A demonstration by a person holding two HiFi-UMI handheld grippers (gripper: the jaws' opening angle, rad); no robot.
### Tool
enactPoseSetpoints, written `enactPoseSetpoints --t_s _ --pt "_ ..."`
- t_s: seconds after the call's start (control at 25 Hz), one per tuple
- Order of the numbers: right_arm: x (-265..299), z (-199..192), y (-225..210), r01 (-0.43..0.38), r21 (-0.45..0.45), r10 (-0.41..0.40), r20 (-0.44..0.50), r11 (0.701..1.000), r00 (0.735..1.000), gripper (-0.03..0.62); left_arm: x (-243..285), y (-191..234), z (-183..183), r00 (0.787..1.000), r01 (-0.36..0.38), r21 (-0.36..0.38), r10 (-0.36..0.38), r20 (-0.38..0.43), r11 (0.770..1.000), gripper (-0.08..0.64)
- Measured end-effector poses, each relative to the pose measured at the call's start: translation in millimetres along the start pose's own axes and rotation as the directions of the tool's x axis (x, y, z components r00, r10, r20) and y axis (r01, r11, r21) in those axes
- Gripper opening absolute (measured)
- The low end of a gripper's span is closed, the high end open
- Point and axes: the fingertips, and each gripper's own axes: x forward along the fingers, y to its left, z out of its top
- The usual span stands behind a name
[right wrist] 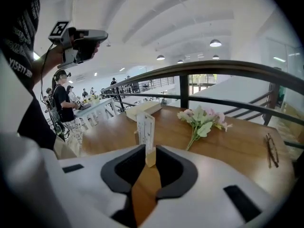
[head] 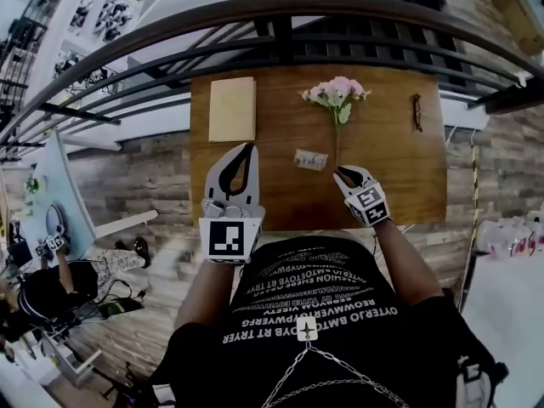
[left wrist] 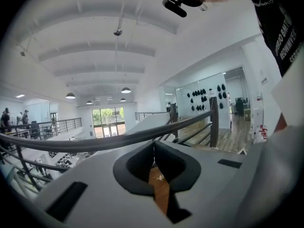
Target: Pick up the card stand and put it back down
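Note:
The card stand (head: 311, 159) is a white card in a small wooden base, upright on the wooden table (head: 399, 185) near its middle. In the right gripper view the card stand (right wrist: 145, 129) stands just ahead of the jaw tips, its base in line with the gap. My right gripper (head: 339, 172) is low over the table right of the stand, and its jaws (right wrist: 146, 167) are slightly apart, with table wood showing between them. My left gripper (head: 249, 148) is raised at the left with tips together (left wrist: 153, 148) and holds nothing.
A tan book (head: 232, 109) lies at the table's far left. Pink flowers (head: 337, 93) lie behind the stand, and glasses (head: 417, 111) at the far right. A dark railing (head: 280, 24) runs just behind the table. People stand at a table (right wrist: 90, 106) at the left.

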Motion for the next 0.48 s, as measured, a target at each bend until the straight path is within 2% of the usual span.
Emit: enactPoseSetpoints --t_s 0.12,0.32,0.48 --pt "19.5 -11.0 1.5 -0.036 0.016 0.036 -0.031 0.999 0.999 0.129 4.4 8.5 -2.9 1.0 0.01 0.011 -0.01 -0.007 1.0 0.028" --pt "50.7 -28.5 0.4 -0.05 0.045 0.055 -0.103 0.998 0.993 0.163 10.5 20.1 -9.3 0.999 0.02 0.019 -0.019 -0.035 1.0 0.028" --pt "75.8 -32.4 3.9 -0.041 0.034 0.046 -0.131 0.999 0.99 0.183 9.0 36.0 -13.6 0.999 0.017 0.018 -0.016 -0.046 1.0 0.028"
